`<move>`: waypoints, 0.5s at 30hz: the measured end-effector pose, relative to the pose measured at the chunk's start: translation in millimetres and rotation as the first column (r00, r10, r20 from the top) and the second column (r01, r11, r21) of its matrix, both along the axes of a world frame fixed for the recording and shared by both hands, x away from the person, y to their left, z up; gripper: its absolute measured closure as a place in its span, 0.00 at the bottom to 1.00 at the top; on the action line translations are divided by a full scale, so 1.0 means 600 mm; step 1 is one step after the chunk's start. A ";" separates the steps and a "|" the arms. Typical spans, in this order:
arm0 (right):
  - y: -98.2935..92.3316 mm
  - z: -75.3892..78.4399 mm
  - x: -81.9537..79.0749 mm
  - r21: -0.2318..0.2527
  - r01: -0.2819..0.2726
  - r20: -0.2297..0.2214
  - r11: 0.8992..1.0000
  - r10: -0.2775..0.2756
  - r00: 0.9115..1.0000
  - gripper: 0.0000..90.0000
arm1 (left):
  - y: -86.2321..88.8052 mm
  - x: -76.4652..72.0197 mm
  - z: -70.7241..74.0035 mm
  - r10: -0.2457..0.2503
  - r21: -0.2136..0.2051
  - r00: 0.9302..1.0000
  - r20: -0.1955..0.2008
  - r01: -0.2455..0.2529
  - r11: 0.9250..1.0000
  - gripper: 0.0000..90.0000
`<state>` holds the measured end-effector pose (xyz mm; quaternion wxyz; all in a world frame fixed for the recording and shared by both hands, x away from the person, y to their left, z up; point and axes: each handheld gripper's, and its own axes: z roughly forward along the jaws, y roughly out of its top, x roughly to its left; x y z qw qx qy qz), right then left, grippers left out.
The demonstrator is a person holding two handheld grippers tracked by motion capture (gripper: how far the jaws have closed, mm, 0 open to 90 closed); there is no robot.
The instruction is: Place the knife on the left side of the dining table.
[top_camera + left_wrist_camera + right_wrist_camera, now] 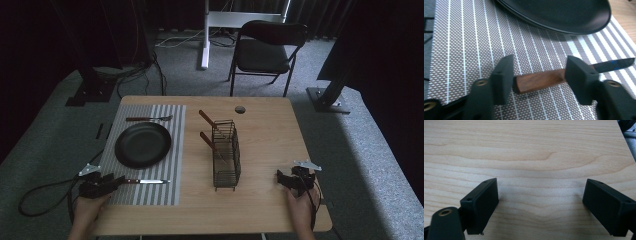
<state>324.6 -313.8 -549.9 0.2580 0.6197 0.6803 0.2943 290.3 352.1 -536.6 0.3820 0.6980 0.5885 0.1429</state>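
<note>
Fingers [504,77] of the left gripper [537,80]: spread wide to either side of a knife [541,79], not closed on it; whether the pads touch the wooden handle cannot be told. The knife lies flat on the striped placemat [474,45], lower centre of the left gripper view, blade running off to the right edge of the frame.

Fingers [482,202] of the right gripper [540,205]: released, nothing between them, bare wooden surface [529,150] beneath.

Outward, high view: left gripper [102,182] at lower left, at the handle end of the knife [147,181]; right gripper [290,181] at lower right, well apart from everything.

Black plate [143,144]: on the placemat, left of centre, just above the knife.
Fork [148,118]: on the placemat above the plate.
Wire cutlery basket [225,154]: centre of the frame, two wooden-handled utensils [207,131] leaning out of it.

Progress, judged: place setting appears well along, with plate, fork and knife laid out. Two utensils remain in the basket.

Hard to make out: the working ends of the basket utensils, hidden in the wire; the knife's tip, cut off in the left gripper view; the dim room behind.
</note>
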 end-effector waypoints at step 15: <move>0.000 0.000 0.000 0.000 -0.001 0.000 1.000 0.001 1.000 0.14 | -0.017 -0.043 0.009 0.083 0.087 0.996 0.027 -0.085 0.993 0.34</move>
